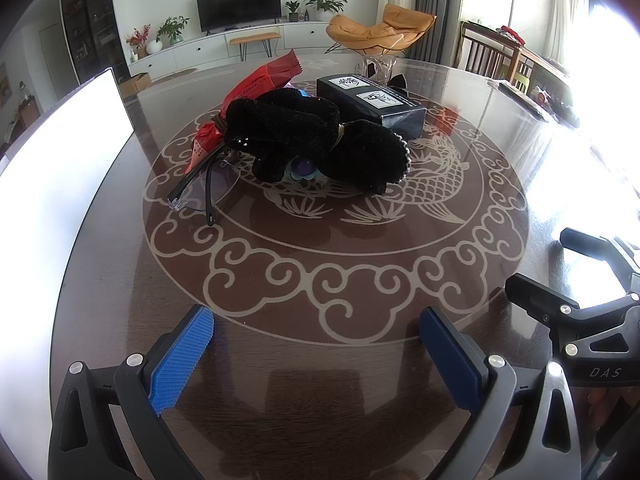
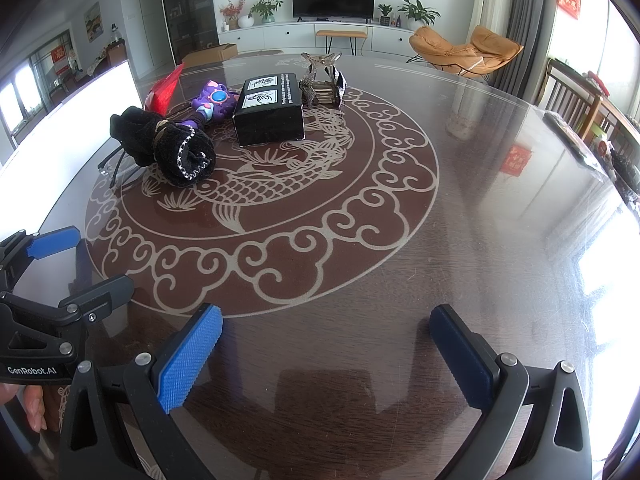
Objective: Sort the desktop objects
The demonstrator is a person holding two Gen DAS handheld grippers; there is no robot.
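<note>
A heap of objects lies at the middle of the round table: black gloves (image 1: 316,140) (image 2: 168,146), a red snack packet (image 1: 256,88) (image 2: 164,90), clear glasses with black arms (image 1: 204,188) (image 2: 114,168), a purple toy (image 2: 212,102) mostly hidden under the gloves in the left wrist view, and a black box (image 1: 376,104) (image 2: 270,110). My left gripper (image 1: 316,360) is open near the table's front edge, well short of the heap. My right gripper (image 2: 326,360) is open too, beside it on the right, holding nothing.
A glass holder (image 2: 324,80) with folded cloth stands behind the box. A bright white board (image 1: 60,184) stands at the table's left edge. The glass-topped table (image 2: 480,200) has bare surface to the right. Wooden chairs (image 2: 580,108) stand at the far right.
</note>
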